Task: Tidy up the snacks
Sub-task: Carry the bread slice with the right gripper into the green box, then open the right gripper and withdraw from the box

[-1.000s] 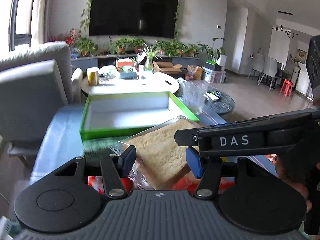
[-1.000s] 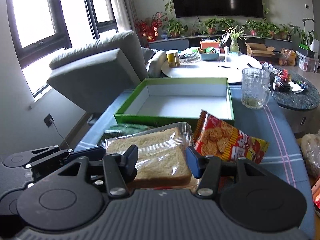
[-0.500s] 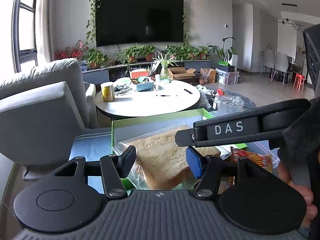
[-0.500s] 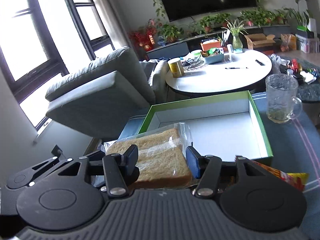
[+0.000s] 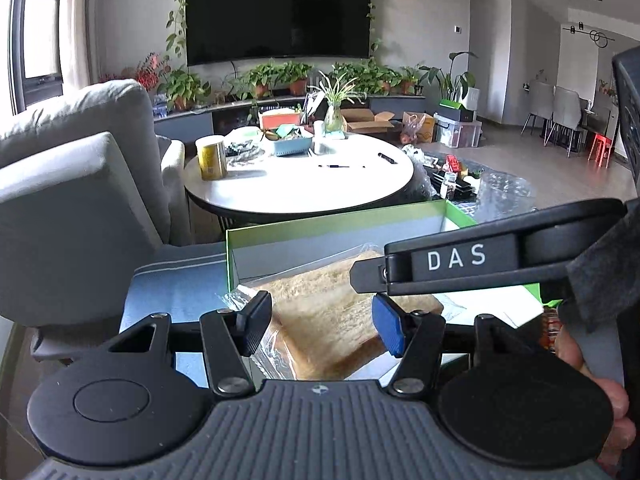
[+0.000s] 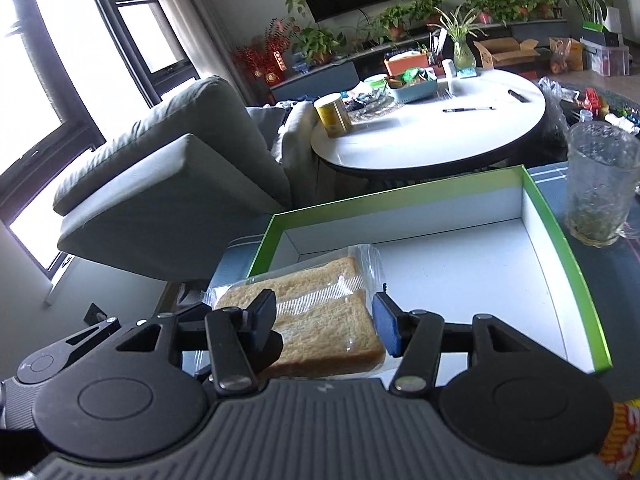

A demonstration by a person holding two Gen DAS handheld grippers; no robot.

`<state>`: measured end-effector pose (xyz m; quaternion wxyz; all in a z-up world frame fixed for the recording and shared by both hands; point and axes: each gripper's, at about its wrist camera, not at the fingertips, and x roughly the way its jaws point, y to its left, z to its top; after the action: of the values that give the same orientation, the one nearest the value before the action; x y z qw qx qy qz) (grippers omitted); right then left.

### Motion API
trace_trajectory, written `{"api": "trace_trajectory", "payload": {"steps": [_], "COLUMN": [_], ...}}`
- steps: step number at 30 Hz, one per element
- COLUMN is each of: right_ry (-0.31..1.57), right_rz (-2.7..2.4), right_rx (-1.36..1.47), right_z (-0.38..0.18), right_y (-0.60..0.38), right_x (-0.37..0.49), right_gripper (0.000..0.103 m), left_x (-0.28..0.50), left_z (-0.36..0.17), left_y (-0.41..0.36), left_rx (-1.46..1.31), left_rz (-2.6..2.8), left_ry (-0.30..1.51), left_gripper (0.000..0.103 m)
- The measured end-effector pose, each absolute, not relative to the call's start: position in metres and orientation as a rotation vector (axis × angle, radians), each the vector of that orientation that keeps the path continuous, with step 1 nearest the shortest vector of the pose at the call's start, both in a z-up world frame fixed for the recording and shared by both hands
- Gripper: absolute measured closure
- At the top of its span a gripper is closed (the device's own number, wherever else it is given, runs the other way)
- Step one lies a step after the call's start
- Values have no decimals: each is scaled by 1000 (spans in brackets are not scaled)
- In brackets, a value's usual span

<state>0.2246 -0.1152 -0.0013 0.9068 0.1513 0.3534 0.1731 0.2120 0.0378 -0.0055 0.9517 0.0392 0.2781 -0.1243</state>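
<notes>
I hold the bread pack (image 6: pixel 320 320) with both: left hand-held gripper (image 5: pixel 320 320) and right hand-held gripper (image 6: pixel 324 320) each clamped on it | bread low in the middle, over the green box (image 6: pixel 560 240) near edge | box empty | cracker bag (image 6: pixel 620 436) waits, lower right

Box floor: the green box (image 6: pixel 568 256) is bare white inside, open from above.
Near-left corner: the bagged bread (image 6: pixel 320 320) overhangs the rim.
Right side: a glass mug (image 6: pixel 600 188) stands just beside the box wall.
Behind: round table (image 6: pixel 432 136) close to the far wall.
Left: armchair (image 6: pixel 160 200) near.
</notes>
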Motion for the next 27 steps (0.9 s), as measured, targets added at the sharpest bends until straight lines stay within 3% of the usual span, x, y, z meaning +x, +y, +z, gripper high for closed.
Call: {"api": "trace_trajectory", "payload": {"steps": [20,27], "right_ry": [783,768], "right_rz": [310,288], "right_rx": [319,334], "right_z": [-17,-7], "right_y": [-109,-119], "right_x": [241,231], "right_gripper": [22,22], "left_x": [230,208], "left_z": [-24,-11], "left_y": [48,65], "left_rx": [39,-5], "left_rz": [-268,-195], "left_ry": [594,567], "left_gripper": [49,43]}}
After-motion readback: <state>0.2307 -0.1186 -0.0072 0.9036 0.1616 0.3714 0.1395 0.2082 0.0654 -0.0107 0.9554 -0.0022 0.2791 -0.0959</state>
